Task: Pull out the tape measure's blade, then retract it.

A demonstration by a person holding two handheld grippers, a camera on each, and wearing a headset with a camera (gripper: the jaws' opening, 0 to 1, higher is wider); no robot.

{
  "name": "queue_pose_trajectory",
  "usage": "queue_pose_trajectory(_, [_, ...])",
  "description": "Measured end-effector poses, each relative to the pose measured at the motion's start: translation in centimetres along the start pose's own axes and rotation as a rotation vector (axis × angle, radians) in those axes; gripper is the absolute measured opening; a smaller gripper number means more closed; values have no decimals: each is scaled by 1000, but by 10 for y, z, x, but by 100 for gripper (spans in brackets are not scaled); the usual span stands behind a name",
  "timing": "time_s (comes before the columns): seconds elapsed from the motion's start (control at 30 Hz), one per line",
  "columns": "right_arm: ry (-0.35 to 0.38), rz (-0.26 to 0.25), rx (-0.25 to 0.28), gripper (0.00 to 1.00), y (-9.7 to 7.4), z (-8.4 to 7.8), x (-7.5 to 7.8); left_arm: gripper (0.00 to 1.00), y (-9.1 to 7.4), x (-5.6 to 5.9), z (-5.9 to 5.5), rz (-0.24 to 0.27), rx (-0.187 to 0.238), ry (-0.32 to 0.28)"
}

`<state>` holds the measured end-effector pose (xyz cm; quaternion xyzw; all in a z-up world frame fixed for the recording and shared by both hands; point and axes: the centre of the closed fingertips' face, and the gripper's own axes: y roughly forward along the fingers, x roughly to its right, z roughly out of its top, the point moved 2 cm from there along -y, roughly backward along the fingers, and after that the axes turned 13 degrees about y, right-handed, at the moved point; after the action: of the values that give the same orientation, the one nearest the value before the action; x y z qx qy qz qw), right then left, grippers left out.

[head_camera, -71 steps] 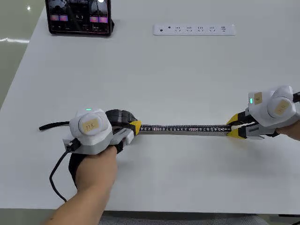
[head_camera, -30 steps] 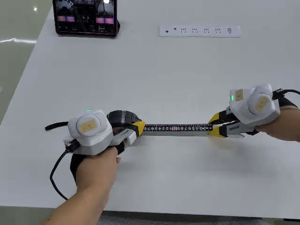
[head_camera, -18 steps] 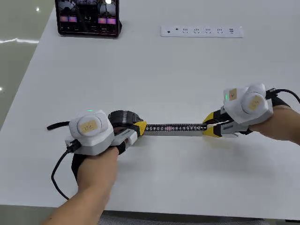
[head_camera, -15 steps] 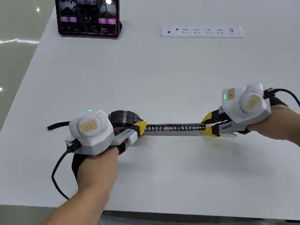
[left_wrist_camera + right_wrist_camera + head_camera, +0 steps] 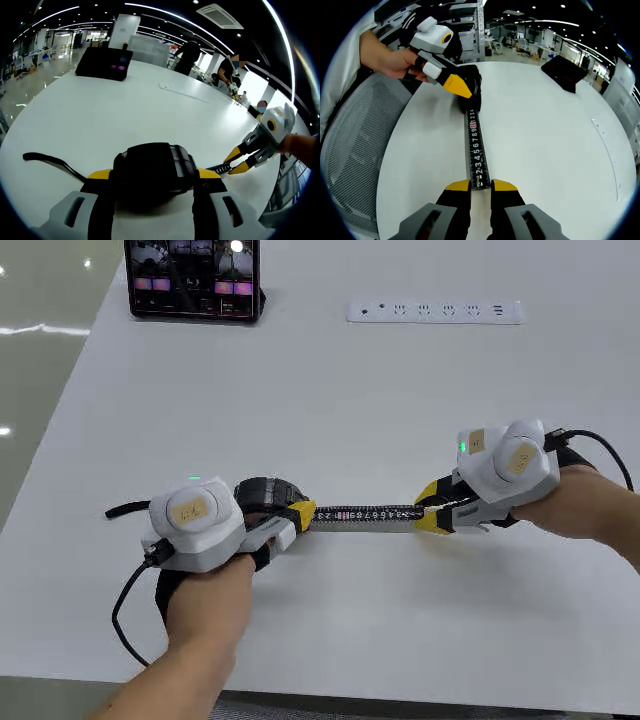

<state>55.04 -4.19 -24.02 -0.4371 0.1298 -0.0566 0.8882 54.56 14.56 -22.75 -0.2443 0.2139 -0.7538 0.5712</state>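
Right gripper (image 5: 431,513), clamped on the blade (image 5: 365,513) tip, is travelling toward the tape measure case (image 5: 258,492) that my left gripper (image 5: 287,508) is clamping. The exposed blade is shortening: retraction is progressing.

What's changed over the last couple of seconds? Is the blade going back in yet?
The right tongs, shut on the tip of the blade, have moved in toward the case, so less blade shows: it is retracting. The left tongs stay clamped on the case, in the same spot on the table.
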Motion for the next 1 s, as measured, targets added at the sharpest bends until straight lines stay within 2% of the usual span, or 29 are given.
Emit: queue_pose_trajectory(1.0, [6, 54, 48, 11, 31, 31, -10, 59, 0, -1, 0, -12, 6, -15])
